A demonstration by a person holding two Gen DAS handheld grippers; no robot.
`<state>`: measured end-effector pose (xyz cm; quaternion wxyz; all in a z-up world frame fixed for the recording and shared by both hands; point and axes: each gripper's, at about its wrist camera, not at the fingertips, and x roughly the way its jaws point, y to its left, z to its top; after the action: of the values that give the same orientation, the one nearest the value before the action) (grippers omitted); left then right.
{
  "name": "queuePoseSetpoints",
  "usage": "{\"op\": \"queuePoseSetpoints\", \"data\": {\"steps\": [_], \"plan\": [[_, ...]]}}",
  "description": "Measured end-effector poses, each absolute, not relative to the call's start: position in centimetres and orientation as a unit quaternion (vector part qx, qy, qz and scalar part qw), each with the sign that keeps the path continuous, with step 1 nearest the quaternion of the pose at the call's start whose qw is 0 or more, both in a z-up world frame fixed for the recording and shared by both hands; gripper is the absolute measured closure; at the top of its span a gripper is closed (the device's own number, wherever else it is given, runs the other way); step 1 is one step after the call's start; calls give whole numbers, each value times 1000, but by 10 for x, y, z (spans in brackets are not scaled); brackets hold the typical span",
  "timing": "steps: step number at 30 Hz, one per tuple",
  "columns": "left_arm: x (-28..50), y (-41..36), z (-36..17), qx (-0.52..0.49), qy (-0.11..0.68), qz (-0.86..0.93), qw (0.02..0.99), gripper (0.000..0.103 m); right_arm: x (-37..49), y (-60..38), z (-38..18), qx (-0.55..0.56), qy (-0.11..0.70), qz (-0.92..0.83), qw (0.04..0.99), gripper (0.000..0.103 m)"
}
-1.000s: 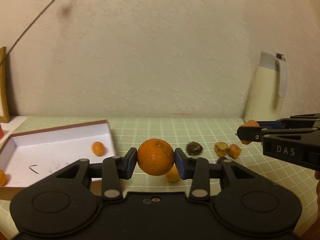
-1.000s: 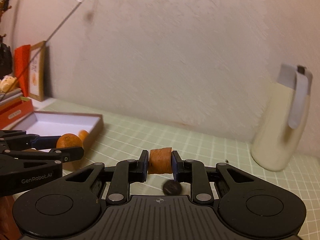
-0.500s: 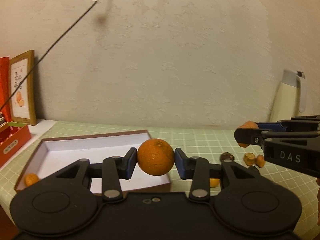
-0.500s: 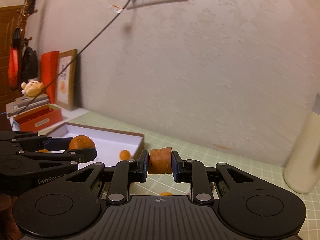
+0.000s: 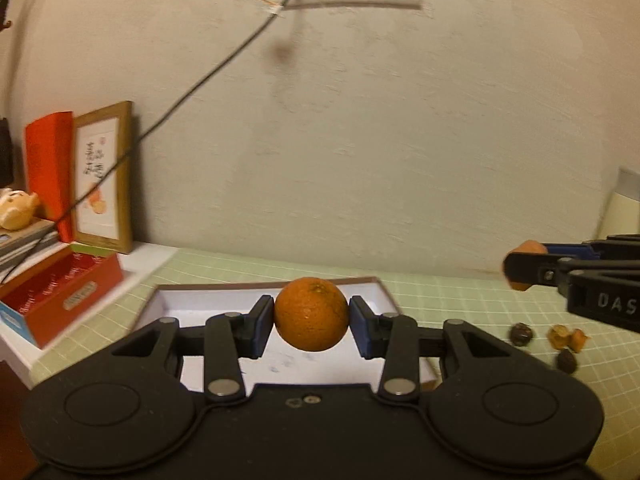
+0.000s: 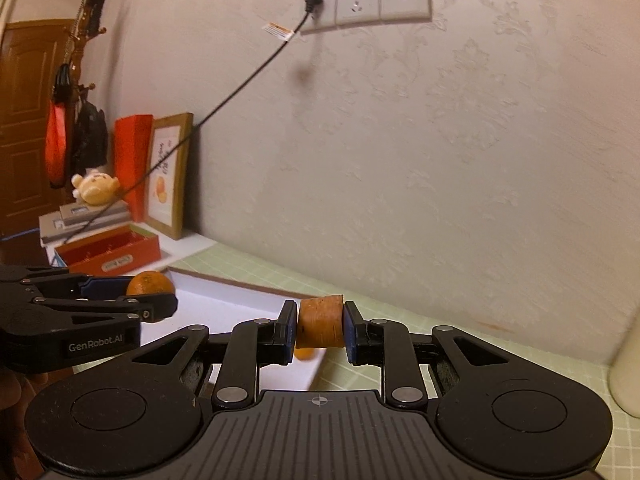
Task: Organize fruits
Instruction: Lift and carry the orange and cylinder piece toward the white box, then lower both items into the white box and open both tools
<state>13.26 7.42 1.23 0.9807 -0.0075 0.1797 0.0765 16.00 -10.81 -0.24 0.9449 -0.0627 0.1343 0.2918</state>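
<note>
Left wrist view: a round orange point(image 5: 311, 313) sits at frame centre, clamped between the blue-padded jaws of the left gripper point(image 5: 311, 327), both pads pressing on its sides. It hangs above the open white box point(image 5: 188, 303), whose brown-edged rim runs from centre left to just right of centre. The box floor visible around the fruit is bare white. To the lower right of the box, small dark and brownish fruit pieces point(image 5: 562, 337) lie scattered on the green gridded mat point(image 5: 460, 296). The mat between box and pieces is open. At the right edge, the right gripper point(image 5: 520, 265) enters level, closed on an orange-brown piece.

Right wrist view: a squat, flat-ended orange-brown fruit piece point(image 6: 320, 322) is at lower centre, pinched between the jaws of the right gripper point(image 6: 320, 330). Beneath it, the near right corner of the box point(image 6: 316, 372) is seen, with a small orange fruit point(image 6: 303, 353) lying inside just by that wall. At left, the left gripper point(image 6: 150, 294) holds the orange point(image 6: 150, 283) over the far part of the box.

Surroundings: at the left of the frame, a red box point(image 6: 108, 254), a framed picture point(image 6: 166, 174) and a plush toy point(image 6: 96, 188) stand beyond the mat's edge. A black cable point(image 6: 224, 100) runs from a wall socket point(image 6: 360, 2) in the upper centre down to the left. A cream jug point(image 6: 626, 368) stands at the right edge.
</note>
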Motion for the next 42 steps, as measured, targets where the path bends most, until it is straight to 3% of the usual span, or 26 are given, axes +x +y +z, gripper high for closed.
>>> {"op": "queuePoseSetpoints", "data": {"steps": [21, 42], "plan": [[166, 152, 3, -26, 192, 156, 969, 71, 224, -33, -15, -69, 149, 319, 934, 79], [199, 182, -13, -43, 219, 177, 959, 71, 282, -2, -36, -61, 188, 314, 928, 79]]}}
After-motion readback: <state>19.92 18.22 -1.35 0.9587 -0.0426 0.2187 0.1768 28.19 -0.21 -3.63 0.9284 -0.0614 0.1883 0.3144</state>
